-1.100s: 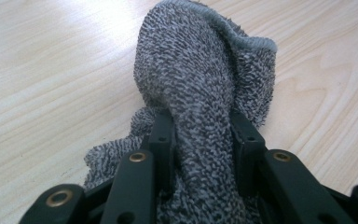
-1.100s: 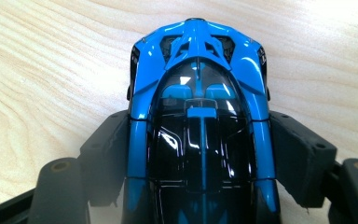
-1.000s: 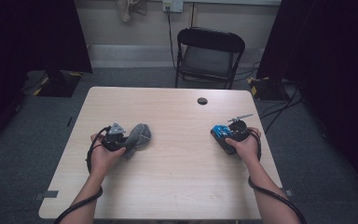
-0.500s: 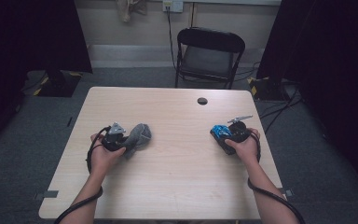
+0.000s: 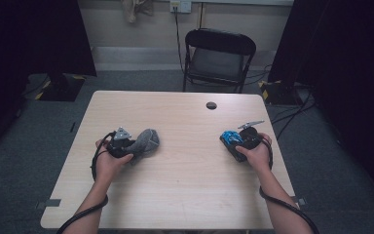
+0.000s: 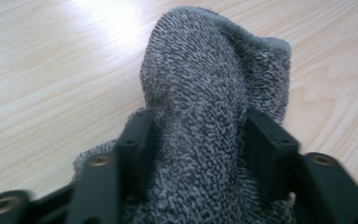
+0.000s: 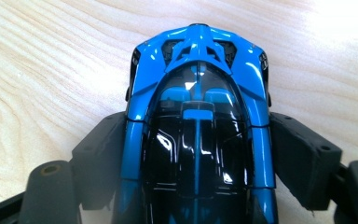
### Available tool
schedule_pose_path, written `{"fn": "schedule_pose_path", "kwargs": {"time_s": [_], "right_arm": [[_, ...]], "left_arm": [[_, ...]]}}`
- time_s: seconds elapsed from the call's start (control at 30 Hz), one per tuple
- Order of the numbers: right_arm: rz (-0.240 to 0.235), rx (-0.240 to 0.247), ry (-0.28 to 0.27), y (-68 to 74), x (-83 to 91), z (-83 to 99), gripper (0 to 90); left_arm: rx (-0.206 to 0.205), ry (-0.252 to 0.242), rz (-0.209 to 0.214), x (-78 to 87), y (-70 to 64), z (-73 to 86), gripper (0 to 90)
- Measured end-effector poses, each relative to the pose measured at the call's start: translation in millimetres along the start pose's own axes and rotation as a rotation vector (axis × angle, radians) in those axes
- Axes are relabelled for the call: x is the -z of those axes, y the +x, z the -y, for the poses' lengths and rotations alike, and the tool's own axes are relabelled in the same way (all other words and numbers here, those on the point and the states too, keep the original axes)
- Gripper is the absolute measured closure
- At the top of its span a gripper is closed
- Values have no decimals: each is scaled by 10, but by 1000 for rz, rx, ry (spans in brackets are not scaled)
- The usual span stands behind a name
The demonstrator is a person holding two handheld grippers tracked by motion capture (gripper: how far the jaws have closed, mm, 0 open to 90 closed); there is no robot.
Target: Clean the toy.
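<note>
Although half a second separates the high views, almost nothing has shifted: the left hand-held gripper (image 5: 126, 145) sits at the same spot on the left half of the counter (image 5: 185, 195), and the right hand-held gripper (image 5: 239, 141) has only nudged slightly along the right side. That stillness suggests both grasps are settled and the work is paused between picking up and moving on, with neither item yet carried anywhere.

From the high view, the grey cloth (image 5: 146, 140) is a soft lump just right of the left hand, and the blue toy car (image 5: 231, 137) is a small bright patch by the right hand; how the jaws stand cannot be read there. The gripper views settle it. In the left gripper view the jaws are clamped on either side of the grey cloth (image 6: 214, 116), which bunches up between them and drapes onto the wood. In the right gripper view the jaws press against both flanks of the blue toy car (image 7: 198, 121), its nose pointing away, its glossy black canopy in plain sight.
</note>
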State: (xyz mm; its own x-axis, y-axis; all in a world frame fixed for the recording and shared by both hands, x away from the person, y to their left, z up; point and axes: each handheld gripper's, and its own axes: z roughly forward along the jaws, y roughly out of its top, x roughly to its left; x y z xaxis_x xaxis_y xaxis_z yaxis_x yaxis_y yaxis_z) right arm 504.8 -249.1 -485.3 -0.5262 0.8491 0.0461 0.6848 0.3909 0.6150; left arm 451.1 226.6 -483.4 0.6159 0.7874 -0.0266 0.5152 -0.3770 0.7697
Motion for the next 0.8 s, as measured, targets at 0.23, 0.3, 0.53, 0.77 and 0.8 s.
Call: {"fn": "schedule_pose_path", "kwargs": {"time_s": [0.23, 0.3, 0.53, 0.77, 0.8], "right_arm": [[16, 30, 7, 10, 14, -8, 204], [16, 32, 5, 9, 15, -12, 196], [11, 5, -17, -18, 93, -69, 157], [-10, -2, -36, -28, 169, -83, 151], [-14, 1, -35, -23, 179, -81, 148]], "left_arm": [[7, -4, -17, -3, 0, -26, 285], [9, -9, -16, 4, 2, -32, 275], [27, 2, -15, 33, 2, -77, 218], [31, -3, -7, 72, -29, -156, 190], [28, 0, -4, 81, -28, -165, 181]]}}
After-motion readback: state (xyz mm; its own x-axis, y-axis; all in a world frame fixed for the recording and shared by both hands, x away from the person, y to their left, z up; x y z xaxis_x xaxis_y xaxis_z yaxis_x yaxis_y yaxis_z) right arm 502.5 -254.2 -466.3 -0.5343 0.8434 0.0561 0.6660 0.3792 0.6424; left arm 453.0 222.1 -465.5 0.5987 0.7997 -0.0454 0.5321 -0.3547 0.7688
